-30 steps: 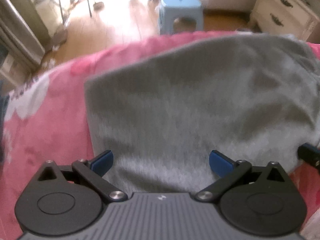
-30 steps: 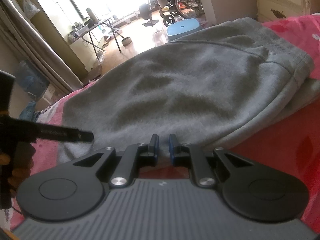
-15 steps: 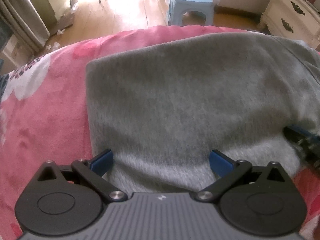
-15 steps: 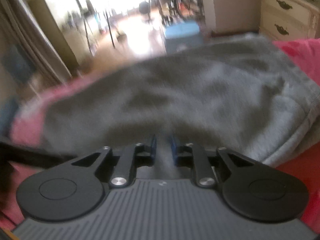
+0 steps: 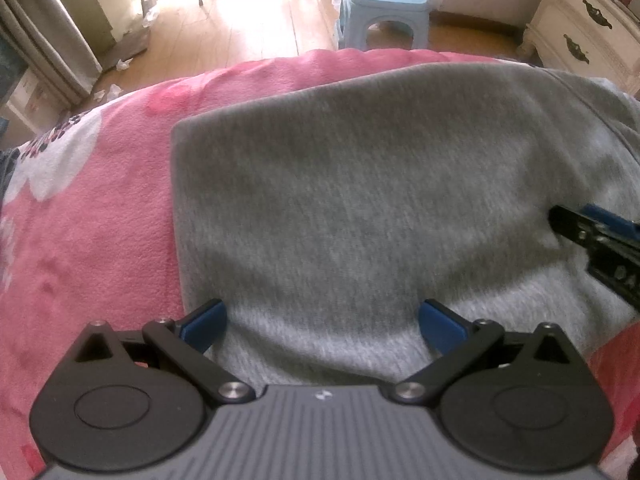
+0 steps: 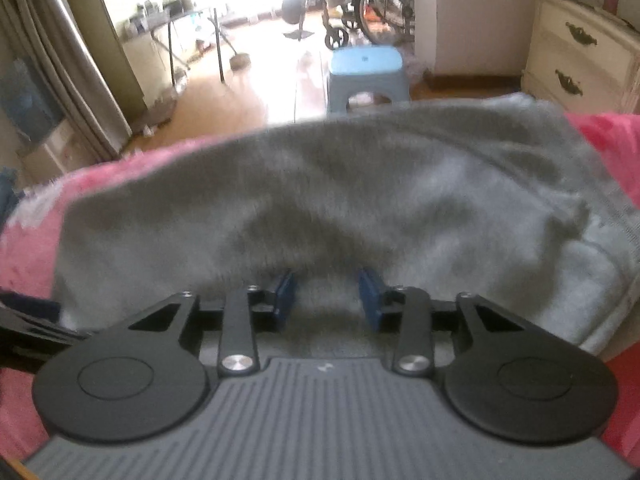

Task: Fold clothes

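Observation:
A grey fleece garment (image 5: 360,200) lies folded on a pink flowered blanket (image 5: 88,216). Its near edge runs just ahead of both tools. My left gripper (image 5: 322,316) hovers over the garment's near left part, open wide, with only cloth below its blue pads. In the right wrist view the same garment (image 6: 360,200) fills the middle. My right gripper (image 6: 328,290) sits at its near edge, open by a narrow gap, with grey cloth showing between the pads. The right gripper (image 5: 592,228) also shows in the left wrist view, resting on the cloth at the right edge.
Beyond the bed's far edge stands a light blue plastic stool (image 5: 384,12) on a wooden floor (image 5: 240,20). A cream chest of drawers (image 6: 580,60) is at the far right. A wheelchair (image 6: 376,4) and curtains (image 6: 60,60) are farther back.
My right gripper's jaws have opened from shut at the garment's near edge, and it has shifted over the cloth. My left gripper stays open wide in much the same place.

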The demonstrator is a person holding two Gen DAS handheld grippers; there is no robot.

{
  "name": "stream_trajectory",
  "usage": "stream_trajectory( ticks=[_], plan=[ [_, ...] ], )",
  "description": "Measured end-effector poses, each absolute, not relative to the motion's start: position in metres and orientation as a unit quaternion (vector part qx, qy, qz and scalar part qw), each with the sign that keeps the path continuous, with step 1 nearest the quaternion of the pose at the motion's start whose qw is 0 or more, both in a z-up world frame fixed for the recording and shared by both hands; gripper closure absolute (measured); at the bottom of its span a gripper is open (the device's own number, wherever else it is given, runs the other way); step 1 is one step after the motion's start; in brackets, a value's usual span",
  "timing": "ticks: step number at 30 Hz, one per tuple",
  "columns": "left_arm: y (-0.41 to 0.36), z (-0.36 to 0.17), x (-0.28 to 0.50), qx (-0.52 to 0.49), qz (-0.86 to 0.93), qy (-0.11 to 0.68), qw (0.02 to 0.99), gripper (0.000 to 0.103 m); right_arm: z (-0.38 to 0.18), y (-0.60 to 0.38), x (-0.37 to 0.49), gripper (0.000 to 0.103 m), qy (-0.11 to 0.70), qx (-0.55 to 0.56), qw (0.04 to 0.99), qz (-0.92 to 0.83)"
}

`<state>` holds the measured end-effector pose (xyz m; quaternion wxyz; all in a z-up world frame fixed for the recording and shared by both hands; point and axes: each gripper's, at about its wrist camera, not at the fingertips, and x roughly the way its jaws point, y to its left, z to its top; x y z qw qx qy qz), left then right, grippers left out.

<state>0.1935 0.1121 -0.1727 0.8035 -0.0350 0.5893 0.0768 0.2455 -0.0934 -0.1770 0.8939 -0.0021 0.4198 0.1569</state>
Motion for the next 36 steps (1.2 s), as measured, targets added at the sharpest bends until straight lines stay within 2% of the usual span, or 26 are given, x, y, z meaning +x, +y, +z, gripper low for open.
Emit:
stream_trajectory(
  ticks=[36],
  plan=[
    [0.106,-0.176,0.189,-0.012,0.074,0.58,0.811,0.0,-0.19,-0.091,0.251,0.062,0.418,-0.007,0.895,0.154]
  ],
)
